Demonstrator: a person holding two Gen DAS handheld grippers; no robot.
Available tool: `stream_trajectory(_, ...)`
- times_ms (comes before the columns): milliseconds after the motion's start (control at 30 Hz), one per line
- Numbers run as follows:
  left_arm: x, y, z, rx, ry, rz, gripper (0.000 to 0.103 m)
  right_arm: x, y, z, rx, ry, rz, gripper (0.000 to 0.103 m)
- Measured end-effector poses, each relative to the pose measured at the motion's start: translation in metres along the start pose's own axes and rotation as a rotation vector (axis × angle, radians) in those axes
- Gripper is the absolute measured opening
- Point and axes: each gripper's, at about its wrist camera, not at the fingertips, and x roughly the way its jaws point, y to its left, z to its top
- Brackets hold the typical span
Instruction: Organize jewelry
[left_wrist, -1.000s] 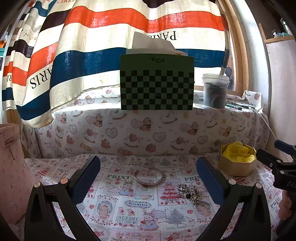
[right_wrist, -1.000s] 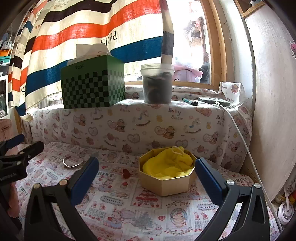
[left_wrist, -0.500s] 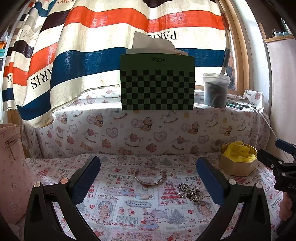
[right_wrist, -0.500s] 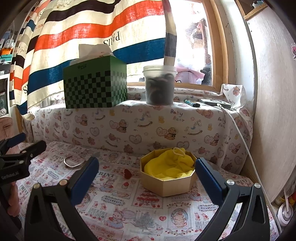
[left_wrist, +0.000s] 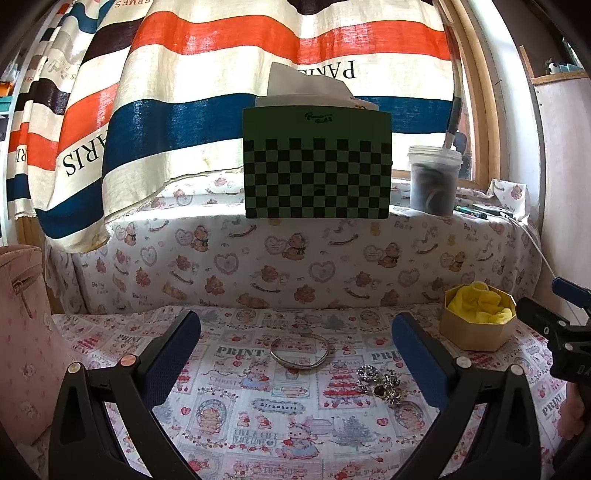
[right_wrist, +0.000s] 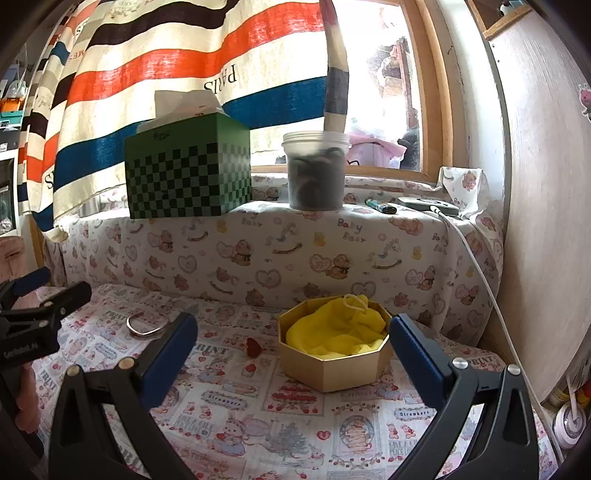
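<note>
A silver bangle (left_wrist: 300, 353) lies on the printed cloth, between the fingers of my left gripper (left_wrist: 295, 354), which is open and holds nothing. A sparkly brooch cluster (left_wrist: 382, 382) rests just right of the bangle. An octagonal gold box (left_wrist: 478, 334) lined with yellow fabric stands at the right. In the right wrist view that box (right_wrist: 334, 369) sits between the fingers of my open right gripper (right_wrist: 293, 349), and a small red heart piece (right_wrist: 253, 347) lies left of it. The bangle (right_wrist: 142, 326) shows at the far left there.
A raised ledge behind carries a green checkered tissue box (left_wrist: 317, 162), a plastic jar (left_wrist: 434, 181), a lighter (right_wrist: 380, 206) and a device with a white cable (right_wrist: 480, 273). A pink bag (left_wrist: 22, 332) stands at the left. A wooden panel (right_wrist: 546, 184) bounds the right.
Both views have pulled back and up slightly, so the bangle and box sit a little lower and farther. Nothing was picked up; both grippers stay open.
</note>
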Motion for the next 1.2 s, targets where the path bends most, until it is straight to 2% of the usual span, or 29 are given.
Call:
stream_trajectory(567,0.0011,0.0014,-0.0002,0.003,0.002,0.001,0.103,-0.0022,-0.0023,-0.0007,0.008,-0.008,-0.022,0.103)
stream_trajectory(667,0.0008,0.0022,-0.0005,0.004,0.002,0.000,0.103,-0.0012,-0.0020,-0.0005,0.006,0.000,-0.046,0.103)
stream_trajectory(1000,0.0003,0.0018,-0.0011,0.002,0.000,-0.001,0.103,-0.0008,-0.0029,-0.0012,0.009,0.003,-0.042,0.103)
stream_trajectory(1200,0.0011,0.0016,-0.0007,0.001,0.001,0.002,0.103,0.0012,0.0023,-0.0024,-0.025,0.033,-0.021,0.103)
